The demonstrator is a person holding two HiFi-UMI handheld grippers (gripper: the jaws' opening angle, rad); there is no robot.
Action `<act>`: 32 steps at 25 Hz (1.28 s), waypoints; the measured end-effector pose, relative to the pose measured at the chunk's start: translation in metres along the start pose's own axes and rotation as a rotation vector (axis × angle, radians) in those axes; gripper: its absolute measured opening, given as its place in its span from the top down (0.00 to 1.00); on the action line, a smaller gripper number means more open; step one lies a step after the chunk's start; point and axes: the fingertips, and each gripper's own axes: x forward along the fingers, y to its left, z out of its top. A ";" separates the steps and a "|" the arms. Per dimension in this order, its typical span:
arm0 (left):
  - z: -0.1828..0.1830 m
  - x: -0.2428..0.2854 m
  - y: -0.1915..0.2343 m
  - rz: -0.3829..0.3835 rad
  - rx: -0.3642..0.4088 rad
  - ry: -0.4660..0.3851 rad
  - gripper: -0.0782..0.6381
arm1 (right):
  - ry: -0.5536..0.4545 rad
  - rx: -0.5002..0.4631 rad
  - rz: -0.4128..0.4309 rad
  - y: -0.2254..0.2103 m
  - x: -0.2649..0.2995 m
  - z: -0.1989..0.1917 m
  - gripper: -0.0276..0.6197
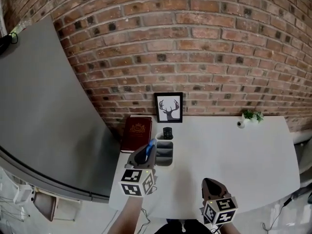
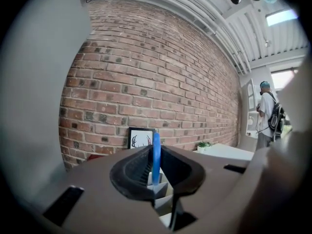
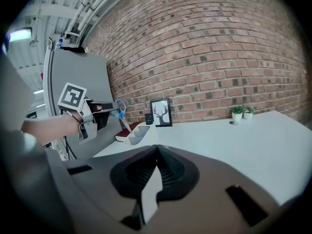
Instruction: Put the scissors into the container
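Observation:
My left gripper is shut on a pair of blue-handled scissors and holds them just above the left side of the grey tiered container. In the left gripper view the blue handle stands upright between the jaws, with the container's steps below. In the right gripper view the scissors hang blades-down over the container. My right gripper is shut with nothing in it, near the table's front edge; its jaws meet.
A red book lies left of the container. Behind it stand a small black object and a framed deer picture against the brick wall. A small potted plant stands far right. A grey panel borders the table's left.

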 end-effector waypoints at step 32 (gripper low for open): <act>-0.082 0.062 0.000 0.049 -0.063 0.221 0.83 | -0.018 0.041 -0.065 -0.042 -0.025 0.000 0.96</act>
